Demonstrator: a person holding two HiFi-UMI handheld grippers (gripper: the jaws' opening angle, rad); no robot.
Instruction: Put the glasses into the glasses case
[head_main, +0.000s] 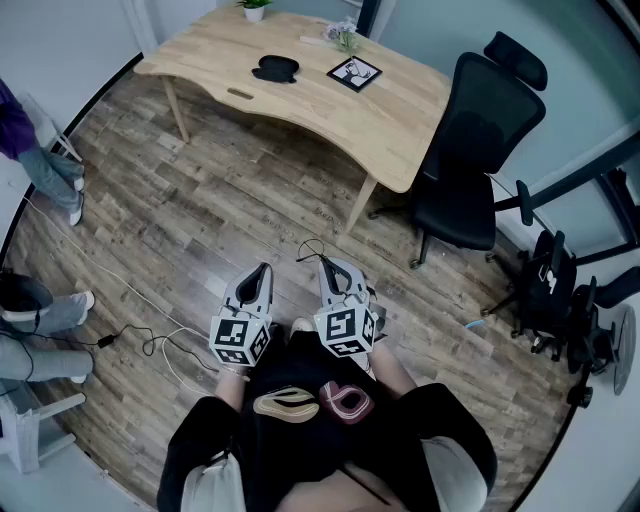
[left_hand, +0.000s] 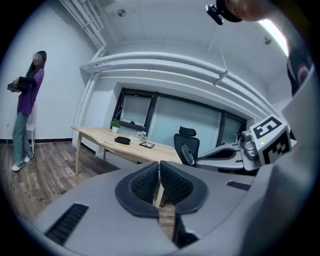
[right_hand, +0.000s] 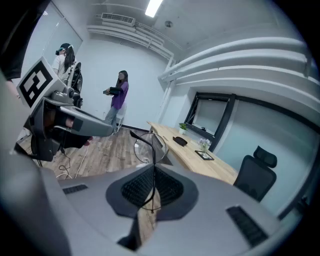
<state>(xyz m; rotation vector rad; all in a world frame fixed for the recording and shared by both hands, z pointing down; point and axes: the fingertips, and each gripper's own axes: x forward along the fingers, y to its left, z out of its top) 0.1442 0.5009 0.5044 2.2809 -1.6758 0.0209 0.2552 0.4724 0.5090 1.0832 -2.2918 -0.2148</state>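
A black glasses case (head_main: 277, 68) lies on the wooden table (head_main: 400, 120) far ahead of me; it also shows in the left gripper view (left_hand: 122, 140) and the right gripper view (right_hand: 180, 141). My right gripper (head_main: 328, 265) is shut on a temple of the thin-framed glasses (right_hand: 145, 147), whose lenses stick out past the jaws (head_main: 318, 250). My left gripper (head_main: 262, 272) is held beside it, shut with nothing between its pads (left_hand: 150, 182). Both grippers hover over the wood floor, well short of the table. From the left gripper view the glasses (left_hand: 188, 152) show in front of the right gripper (left_hand: 227, 151).
A black office chair (head_main: 470, 150) stands at the table's right end. On the table are a framed picture (head_main: 354, 72), a small plant (head_main: 254, 8) and flowers (head_main: 343, 35). A cable (head_main: 130, 335) trails on the floor at left, near people's legs (head_main: 45, 170). More chairs (head_main: 565, 300) stand at right.
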